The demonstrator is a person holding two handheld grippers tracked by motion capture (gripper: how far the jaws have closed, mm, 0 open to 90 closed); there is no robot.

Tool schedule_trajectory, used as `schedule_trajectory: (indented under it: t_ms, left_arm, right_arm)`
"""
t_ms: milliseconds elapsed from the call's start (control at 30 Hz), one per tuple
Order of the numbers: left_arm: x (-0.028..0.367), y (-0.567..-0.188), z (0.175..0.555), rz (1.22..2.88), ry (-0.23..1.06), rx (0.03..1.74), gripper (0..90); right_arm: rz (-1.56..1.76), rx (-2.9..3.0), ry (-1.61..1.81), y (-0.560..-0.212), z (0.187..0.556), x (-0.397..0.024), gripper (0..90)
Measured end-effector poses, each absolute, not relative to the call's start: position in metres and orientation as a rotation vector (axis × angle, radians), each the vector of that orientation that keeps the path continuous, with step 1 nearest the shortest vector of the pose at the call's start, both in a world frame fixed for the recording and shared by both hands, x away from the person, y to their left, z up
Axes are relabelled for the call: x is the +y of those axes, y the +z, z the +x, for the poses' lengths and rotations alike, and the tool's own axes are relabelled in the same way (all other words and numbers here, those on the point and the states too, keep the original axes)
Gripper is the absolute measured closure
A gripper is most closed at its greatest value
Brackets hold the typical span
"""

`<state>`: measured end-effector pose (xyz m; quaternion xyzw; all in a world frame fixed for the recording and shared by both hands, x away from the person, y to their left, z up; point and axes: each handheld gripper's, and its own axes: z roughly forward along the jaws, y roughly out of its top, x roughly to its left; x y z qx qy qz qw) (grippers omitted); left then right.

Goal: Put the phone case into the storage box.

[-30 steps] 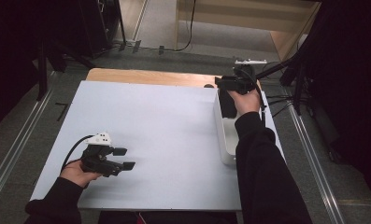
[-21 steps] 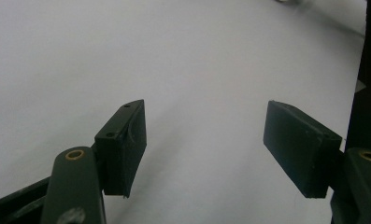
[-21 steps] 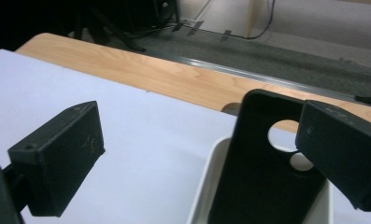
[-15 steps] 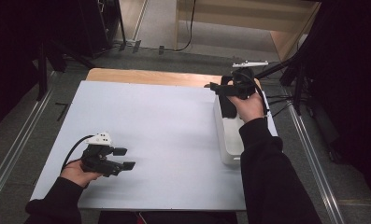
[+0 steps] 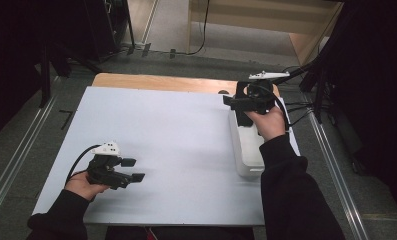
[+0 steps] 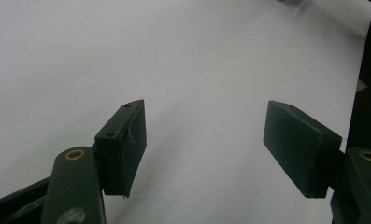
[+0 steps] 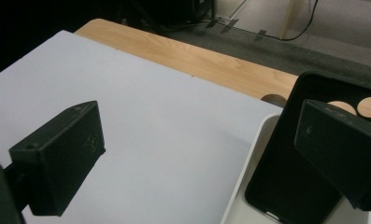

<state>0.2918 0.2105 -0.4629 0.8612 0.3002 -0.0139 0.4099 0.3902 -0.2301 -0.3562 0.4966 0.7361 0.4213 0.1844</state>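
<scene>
- Shifted since the earlier high view: right gripper (image 5: pixel 229 101), carried from above the far end of the long white rectangular plastic tray (image 5: pixel 249 150) toward the white sheet's middle, jaws now past the tray's inner wall.
- Unmoved since then: left gripper (image 5: pixel 133 169), low over the near left part of the flat white sheet covering the table (image 5: pixel 176 145).
- Left gripper's jaws: spread wide, nothing between the pads (image 6: pixel 127 140), bare white sheet alone in the gap and beyond the tips.
- Right gripper (image 7: pixel 197 154): jaws wide apart as well, gripping nothing; one pad (image 7: pixel 66 144) over the white sheet, the other over the tray.
- Flat black rectangular phone-case-like object with round cut-outs (image 7: pixel 295 172): standing tilted in the tray's far end, leaning against its wall, just behind the right gripper's tray-side jaw and partly hidden by it; contact between the two cannot be told.
- In the high view, same black object (image 5: pixel 242 117) directly below the right gripper, under the hand (image 5: pixel 271 122) that holds it.
- Tray wall (image 7: pixel 248 163): running between the right gripper's two jaws, nearer the tray-side one.
- Strip of light wooden tabletop (image 7: pixel 197 60): beyond the tips of the right jaws, past the white sheet's far edge.
- Left and right grippers well apart, white sheet between them.
</scene>
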Motion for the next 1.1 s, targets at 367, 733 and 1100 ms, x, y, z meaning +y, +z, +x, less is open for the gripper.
schedule_trajectory:
  t_ms: [367, 733, 1100]
  left_arm:
    - [0.211, -0.463, 0.292, 2.167, -0.036, 0.76, 29.7]
    - [0.211, -0.463, 0.292, 2.166, -0.034, 0.759, 29.7]
    - [0.212, -0.463, 0.293, 2.163, -0.034, 0.759, 29.7]
  right_arm:
    - [1.357, 2.148, 1.236, -0.358, 0.371, -0.224, 8.3]
    - [1.337, 2.197, 1.238, -0.362, 0.355, -0.218, 12.2]
    - [1.318, 2.235, 1.25, -0.368, 0.339, -0.214, 12.2]
